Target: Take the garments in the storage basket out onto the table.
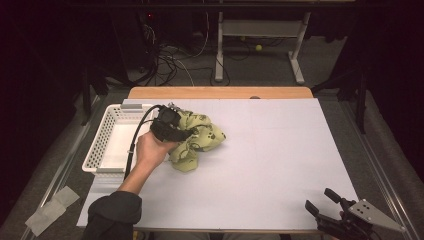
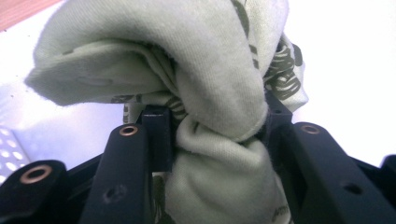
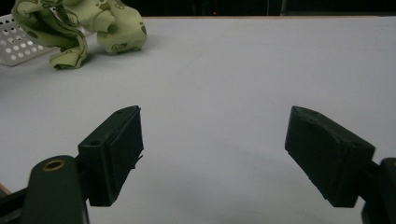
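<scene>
Left hand-held gripper bites a bunched fold of the crumpled pale-green patterned cloth left of centre; keep that bite deep while lifting — right hand-held gripper idles, jaws wide apart, lower right.

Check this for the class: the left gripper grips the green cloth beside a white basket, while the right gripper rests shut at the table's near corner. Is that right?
One detail is wrong. The right gripper is open, not shut: the right gripper view shows its jaws wide apart over bare table. The rest holds: the left gripper grips the green cloth beside the white basket.
</scene>
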A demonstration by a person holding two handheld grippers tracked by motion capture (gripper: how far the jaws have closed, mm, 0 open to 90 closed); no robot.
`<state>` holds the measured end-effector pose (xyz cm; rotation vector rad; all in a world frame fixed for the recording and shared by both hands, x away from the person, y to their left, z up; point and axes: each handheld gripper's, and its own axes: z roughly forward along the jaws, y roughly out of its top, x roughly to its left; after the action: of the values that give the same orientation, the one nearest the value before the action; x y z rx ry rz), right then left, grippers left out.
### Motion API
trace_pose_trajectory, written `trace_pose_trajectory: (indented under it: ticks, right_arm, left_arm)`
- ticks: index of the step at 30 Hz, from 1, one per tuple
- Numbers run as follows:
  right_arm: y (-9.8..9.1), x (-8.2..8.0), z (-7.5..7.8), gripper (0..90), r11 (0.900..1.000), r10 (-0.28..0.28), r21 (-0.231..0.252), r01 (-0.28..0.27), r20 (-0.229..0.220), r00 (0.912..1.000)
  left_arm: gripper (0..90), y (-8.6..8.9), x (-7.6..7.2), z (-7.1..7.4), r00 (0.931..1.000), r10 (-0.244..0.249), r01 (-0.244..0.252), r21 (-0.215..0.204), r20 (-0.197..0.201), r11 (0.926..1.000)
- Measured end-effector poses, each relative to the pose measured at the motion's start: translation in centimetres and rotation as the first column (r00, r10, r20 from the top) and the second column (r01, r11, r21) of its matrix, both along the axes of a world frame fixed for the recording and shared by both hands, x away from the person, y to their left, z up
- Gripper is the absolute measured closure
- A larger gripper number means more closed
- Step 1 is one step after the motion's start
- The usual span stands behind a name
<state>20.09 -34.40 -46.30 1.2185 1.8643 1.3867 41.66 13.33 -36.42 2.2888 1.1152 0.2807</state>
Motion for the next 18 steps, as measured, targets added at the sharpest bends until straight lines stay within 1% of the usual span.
trace_pose_trajectory:
  ticks: [3, 9, 11, 12, 14, 16, 18]
  right_arm:
    - [0.0, 0.0, 0.0, 19.6, 1.0000, 0.000, 0.000, 0.000, 0.000, 1.0000]
    - [0.0, 0.0, 0.0, 19.6, 1.0000, 0.001, 0.000, -0.001, 0.001, 1.0000]
    - [0.0, 0.0, 0.0, 19.7, 1.0000, 0.003, -0.001, -0.003, 0.000, 1.0000]
    - [0.0, 0.0, 0.0, 19.6, 1.0000, 0.004, -0.001, -0.004, 0.000, 1.0000]
    - [0.1, 0.0, 0.0, 19.6, 1.0000, 0.004, -0.001, -0.004, 0.002, 1.0000]
    - [0.1, 0.0, 0.0, 19.6, 1.0000, 0.004, -0.001, -0.004, -0.001, 1.0000]
    - [0.0, 0.0, 0.0, 19.6, 1.0000, 0.004, -0.001, -0.004, 0.001, 1.0000]
  left_arm:
    - [54.5, -0.3, 0.2, -0.7, 1.0000, 0.008, -0.008, 0.018, -0.004, 0.9998]
    - [53.5, -0.8, 0.8, -2.2, 0.9997, 0.017, -0.016, 0.031, -0.018, 0.9994]
    - [53.1, -0.8, 0.9, -2.6, 0.9995, 0.019, -0.018, 0.023, -0.027, 0.9996]
    - [52.9, -0.9, 1.0, -2.8, 0.9994, 0.021, -0.021, 0.026, -0.028, 0.9994]
    - [52.6, -1.2, 1.1, -3.1, 0.9994, 0.024, -0.023, 0.044, -0.024, 0.9988]
    - [52.2, -1.5, 1.2, -3.4, 0.9996, 0.024, -0.023, 0.071, -0.014, 0.9972]
    - [51.9, -1.7, 1.3, -3.8, 0.9995, 0.028, -0.027, 0.083, -0.012, 0.9962]
